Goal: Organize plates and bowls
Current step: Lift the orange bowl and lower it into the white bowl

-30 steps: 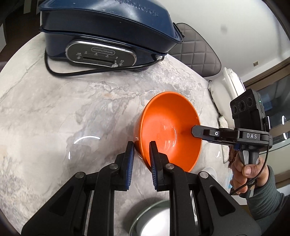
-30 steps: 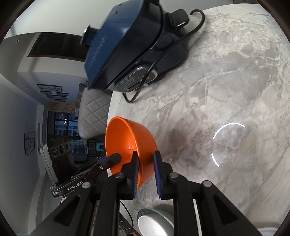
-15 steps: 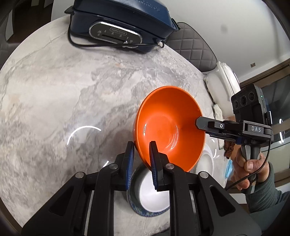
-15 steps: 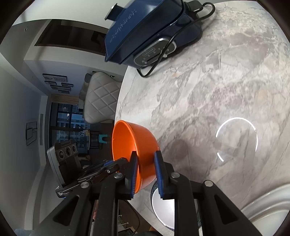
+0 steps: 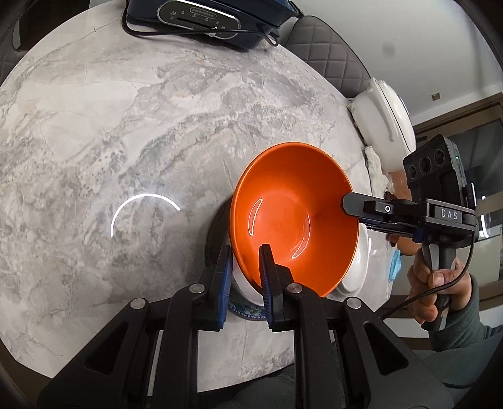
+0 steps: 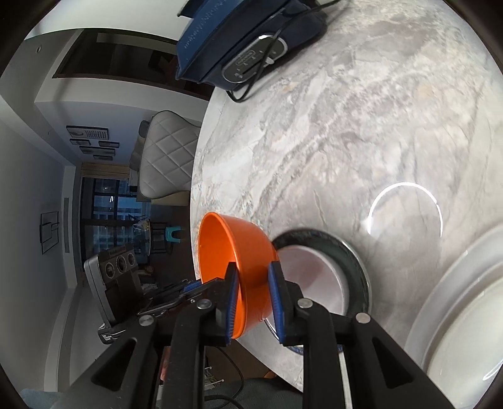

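Note:
An orange bowl [image 5: 292, 217] is held in the air by both grippers, just above a dark-rimmed bowl with a white inside [image 6: 317, 270] on the marble table [image 5: 125, 126]. My left gripper [image 5: 245, 261] is shut on the bowl's near rim. My right gripper [image 6: 253, 280] is shut on the opposite rim; it also shows in the left wrist view [image 5: 355, 204]. In the right wrist view the orange bowl [image 6: 232, 248] is tilted on its side. The lower bowl is mostly hidden under the orange one in the left wrist view.
A dark blue appliance [image 5: 213, 15] with a cord sits at the table's far side. A white plate [image 6: 465, 321] lies at the right. A white appliance [image 5: 383, 126] and a quilted chair [image 5: 327, 53] stand beyond the table edge.
Both grippers carried the orange bowl toward me, away from the blue appliance, until it came over the dark-rimmed bowl. Both grips stay shut on the rim.

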`<state>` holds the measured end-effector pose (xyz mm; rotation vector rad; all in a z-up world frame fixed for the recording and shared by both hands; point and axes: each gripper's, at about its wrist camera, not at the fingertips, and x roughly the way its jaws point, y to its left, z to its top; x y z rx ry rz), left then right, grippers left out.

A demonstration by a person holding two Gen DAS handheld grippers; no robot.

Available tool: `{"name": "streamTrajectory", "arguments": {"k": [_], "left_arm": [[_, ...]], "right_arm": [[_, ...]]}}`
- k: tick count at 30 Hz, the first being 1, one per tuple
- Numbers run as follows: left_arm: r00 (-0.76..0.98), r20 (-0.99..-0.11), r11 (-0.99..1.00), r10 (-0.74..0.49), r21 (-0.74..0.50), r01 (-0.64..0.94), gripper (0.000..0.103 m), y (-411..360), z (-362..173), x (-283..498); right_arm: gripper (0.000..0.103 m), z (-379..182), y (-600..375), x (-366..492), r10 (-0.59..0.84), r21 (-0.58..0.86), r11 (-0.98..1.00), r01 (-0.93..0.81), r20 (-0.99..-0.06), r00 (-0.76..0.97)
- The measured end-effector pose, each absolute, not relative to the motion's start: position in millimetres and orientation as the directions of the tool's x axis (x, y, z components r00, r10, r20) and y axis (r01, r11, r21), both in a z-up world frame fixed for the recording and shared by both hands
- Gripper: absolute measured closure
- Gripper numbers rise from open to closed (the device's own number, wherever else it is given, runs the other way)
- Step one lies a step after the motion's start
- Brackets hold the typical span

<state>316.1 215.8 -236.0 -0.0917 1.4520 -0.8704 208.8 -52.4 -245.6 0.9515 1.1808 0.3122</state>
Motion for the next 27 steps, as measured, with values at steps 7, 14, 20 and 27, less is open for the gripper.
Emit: {"name": "streamTrajectory", "arguments": {"k": [7, 14, 20, 27], "left_arm": [[-0.156, -0.839, 0.705, -0.521, -0.526, 0.476, 0.088, 206, -254, 299], [-0.156, -0.851, 0.702, -0.502, -0.506, 0.501, 0.088, 196, -258, 297], [-0.149, -0.860, 0.707, -0.488, -0.490, 0.511, 0.088, 192, -262, 298], [-0.121, -0.875, 0.718, -0.468, -0.457, 0.525, 0.088, 190, -261, 297]], "right_arm": [[0.081, -269, -56, 181, 0.655, 0.759, 0.562, 0.329, -0.651, 0.385], [0.081, -279, -62, 168, 0.651, 0.755, 0.546, 0.363, -0.655, 0.383], [0.082, -290, -66, 162, 0.649, 0.748, 0.540, 0.387, -0.662, 0.374], [0.082, -291, -65, 162, 0.643, 0.732, 0.563, 0.383, -0.680, 0.353]]}}
